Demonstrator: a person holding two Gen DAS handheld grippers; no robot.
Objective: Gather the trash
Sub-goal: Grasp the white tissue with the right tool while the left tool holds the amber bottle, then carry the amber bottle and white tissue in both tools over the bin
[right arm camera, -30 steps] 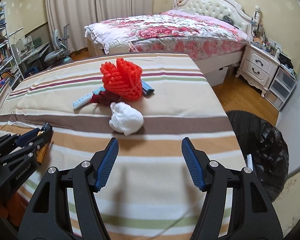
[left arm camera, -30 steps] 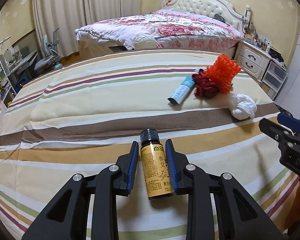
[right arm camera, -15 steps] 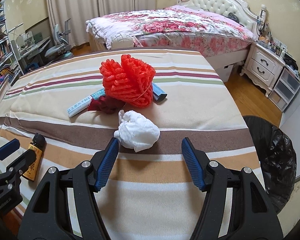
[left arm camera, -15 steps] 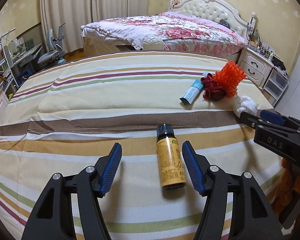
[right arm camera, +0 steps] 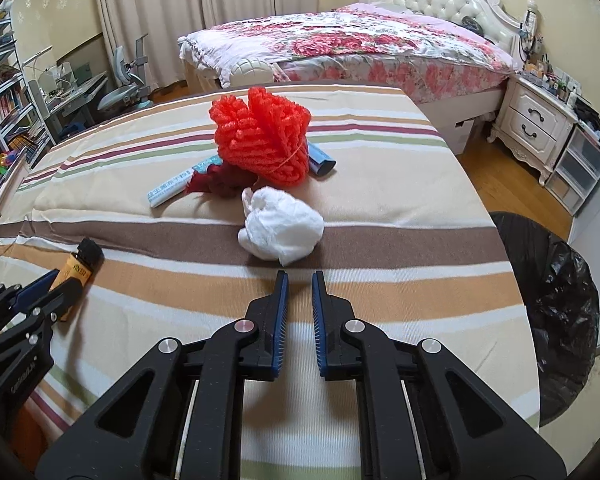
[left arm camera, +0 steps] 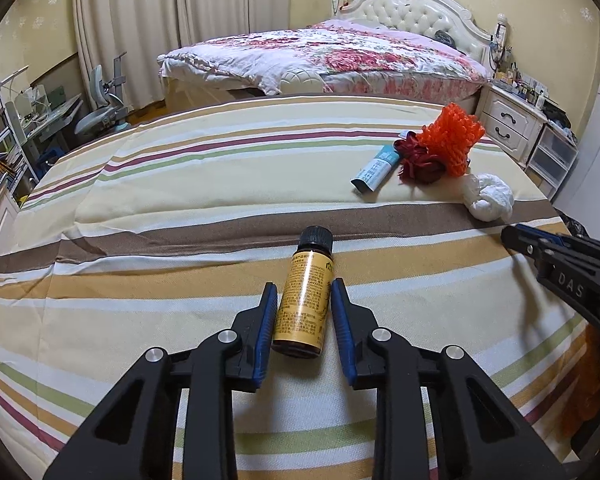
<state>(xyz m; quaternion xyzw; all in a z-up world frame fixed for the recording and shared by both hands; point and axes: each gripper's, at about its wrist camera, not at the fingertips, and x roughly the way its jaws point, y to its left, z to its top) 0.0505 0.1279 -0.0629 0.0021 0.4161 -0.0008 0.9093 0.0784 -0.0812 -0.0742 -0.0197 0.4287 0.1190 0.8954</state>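
A small amber bottle with a black cap lies on the striped bed cover. It sits between the fingers of my left gripper, whose jaws are closing and whose blue pads touch both its sides. My right gripper is shut with nothing in it, its tips just short of a white crumpled wad. Beyond the wad lie a red foam net, a dark red scrap and a blue-and-white tube.
A black trash bag stands open on the floor past the cover's right edge. A second blue tube pokes out behind the foam net. A floral bed, a white nightstand and a cluttered desk ring the room.
The left jaws opened wide around the bottle, then closed back onto it. The right jaws went from wide open to shut, empty, and now point closer at the white wad.
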